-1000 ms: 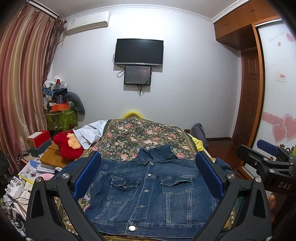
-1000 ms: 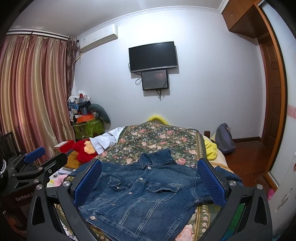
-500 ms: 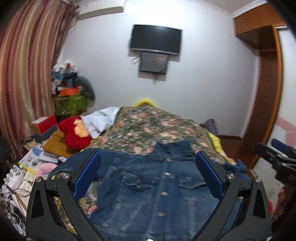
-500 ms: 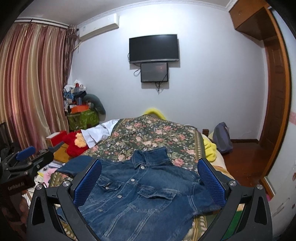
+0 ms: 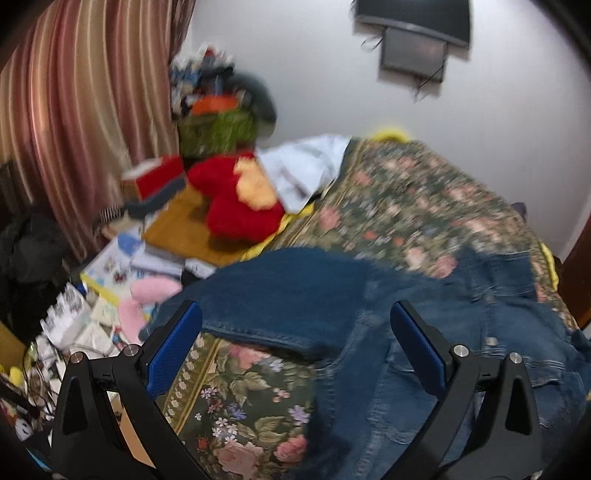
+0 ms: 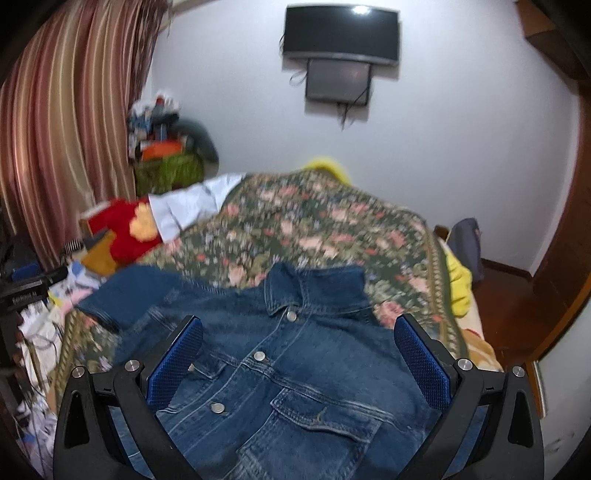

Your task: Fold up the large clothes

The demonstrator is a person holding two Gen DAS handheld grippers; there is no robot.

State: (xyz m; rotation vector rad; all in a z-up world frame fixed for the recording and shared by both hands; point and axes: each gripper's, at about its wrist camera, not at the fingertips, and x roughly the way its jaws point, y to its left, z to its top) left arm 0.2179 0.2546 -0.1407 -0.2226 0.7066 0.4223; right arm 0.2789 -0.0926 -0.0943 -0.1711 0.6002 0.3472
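Observation:
A blue denim jacket lies front up on the floral bedspread, buttoned, collar toward the far wall. Its left sleeve stretches out to the bed's left edge. My left gripper hovers open above that sleeve and the jacket's left side, nothing between its blue pads. My right gripper stands open over the jacket's chest, just below the collar, holding nothing. The left gripper's black body shows at the left edge of the right wrist view.
Left of the bed lie a red plush toy, a white garment, books and clutter on the floor. A striped curtain hangs at left. A TV is on the far wall; a wooden door stands right.
Both grippers have dropped and tilted down toward the jacket. The left one has swung left over the sleeve; the right one has closed in on the chest. Both stay open.

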